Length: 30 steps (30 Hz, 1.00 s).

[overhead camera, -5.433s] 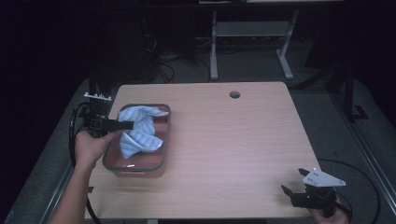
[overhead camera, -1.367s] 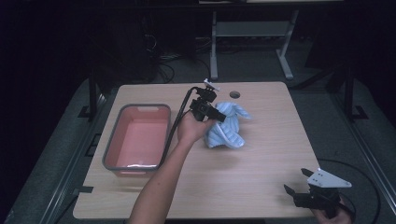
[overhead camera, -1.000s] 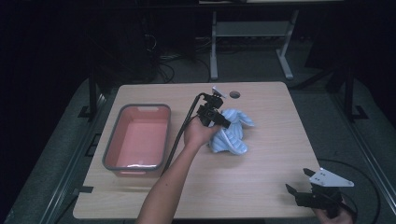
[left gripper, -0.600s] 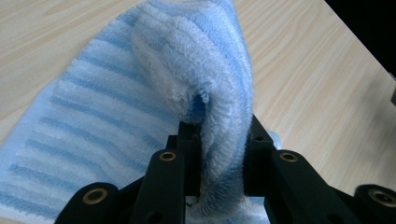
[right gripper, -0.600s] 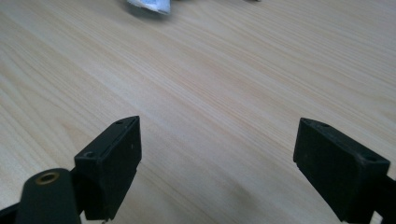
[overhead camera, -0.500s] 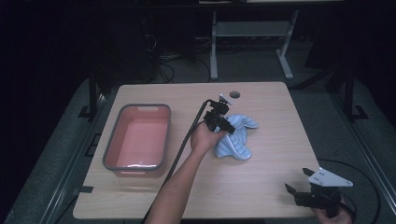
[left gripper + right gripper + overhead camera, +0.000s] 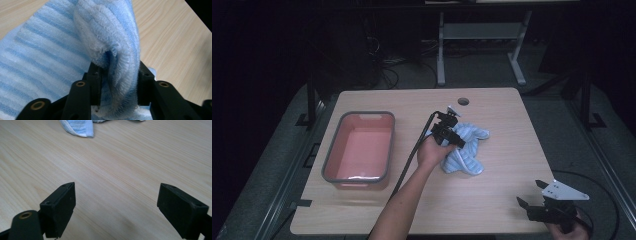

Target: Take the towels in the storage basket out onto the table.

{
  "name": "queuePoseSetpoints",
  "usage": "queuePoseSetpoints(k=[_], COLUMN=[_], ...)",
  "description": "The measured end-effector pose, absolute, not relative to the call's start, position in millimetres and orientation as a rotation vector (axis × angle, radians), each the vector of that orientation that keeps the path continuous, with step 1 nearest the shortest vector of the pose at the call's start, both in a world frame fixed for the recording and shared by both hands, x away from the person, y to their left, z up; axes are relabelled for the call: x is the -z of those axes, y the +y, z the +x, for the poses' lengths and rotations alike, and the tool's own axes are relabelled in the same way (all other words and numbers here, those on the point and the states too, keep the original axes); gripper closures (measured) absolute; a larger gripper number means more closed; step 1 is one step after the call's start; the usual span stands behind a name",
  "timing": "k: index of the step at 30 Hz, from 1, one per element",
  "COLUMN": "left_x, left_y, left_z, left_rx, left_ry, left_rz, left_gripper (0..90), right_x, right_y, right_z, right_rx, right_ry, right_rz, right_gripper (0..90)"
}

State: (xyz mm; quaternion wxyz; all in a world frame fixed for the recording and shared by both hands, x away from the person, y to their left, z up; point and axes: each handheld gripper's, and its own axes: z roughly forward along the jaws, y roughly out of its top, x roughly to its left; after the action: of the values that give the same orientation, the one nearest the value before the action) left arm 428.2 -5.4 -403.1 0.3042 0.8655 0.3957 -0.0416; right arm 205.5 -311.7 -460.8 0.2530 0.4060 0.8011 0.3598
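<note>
1. Hand-held gripper, left [image 7: 455,141], high view: you have it low over the blue striped towel [image 7: 467,150], which lies crumpled on the counter [image 7: 492,200] near the middle, well to the right of the pink tub [image 7: 359,147]. The tub looks empty apart from a glint at its near end. My reading: the towel is being set down on bare wood, apart from the tub, and this is the release.

2. High view, other side: your right hand-held gripper [image 7: 532,210] waits at the near right corner of the counter, well apart from the towel, holding nothing. It seems parked out of the way while the left does the work.

3. Left gripper view: a thick fold of the towel [image 7: 112,50] stands between the two black jaws. The jaws have just been opening. The terry touches both pads but looks loose rather than pinched, so count this hand-held gripper as letting go, with the cloth not yet free of it.

4. Right gripper view: jaws spread wide, bare wood between them. A towel corner [image 7: 80,127] shows at the top edge, far off.

5. Surface and room: pale wood-grain counter with a round cable hole [image 7: 463,101] near the far edge. Beyond it the room is dark; a white metal frame [image 7: 477,35] and loose floor cables stand behind.
</note>
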Motion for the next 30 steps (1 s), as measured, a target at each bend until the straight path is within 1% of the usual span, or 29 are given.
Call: queuePoseSetpoints(k=[2, 8, 9, 11, 18, 30], left_x=[402.2, 400.3, 398.8, 397.4, 397.1, 387.5], left_y=[-4.0, 0.5, 1.8, 4.9, 11.8, 25.9], left_z=[427.5, 425.3, 423.3, 422.2, 417.4, 407.9], left_rx=[0.113, 0.105, 0.065, 0.068, 0.085, 0.106], left_ry=[1.043, 1.039, 1.054, 1.051, 1.052, 1.026], left_rz=[2.297, 2.268, 2.269, 2.254, 2.215, 2.189], left_gripper=[59.3, 47.7, 45.8, 45.7, 41.0, 39.8], right_x=[460.9, 460.7, 461.2, 461.3, 460.3, 460.7], right_y=[-311.1, -309.4, -309.1, -308.6, -305.9, -305.9], right_z=[205.3, 206.0, 206.6, 207.0, 207.3, 208.4], right_rx=[-0.977, -0.971, -0.972, -0.972, -0.972, -0.964], right_ry=[2.176, 2.184, 2.184, 2.187, 2.190, 2.188], right_rz=[1.100, 1.096, 1.098, 1.092, 1.081, 1.090], right_gripper=[14.7, 14.7, 14.7, 14.7, 14.7, 14.7])
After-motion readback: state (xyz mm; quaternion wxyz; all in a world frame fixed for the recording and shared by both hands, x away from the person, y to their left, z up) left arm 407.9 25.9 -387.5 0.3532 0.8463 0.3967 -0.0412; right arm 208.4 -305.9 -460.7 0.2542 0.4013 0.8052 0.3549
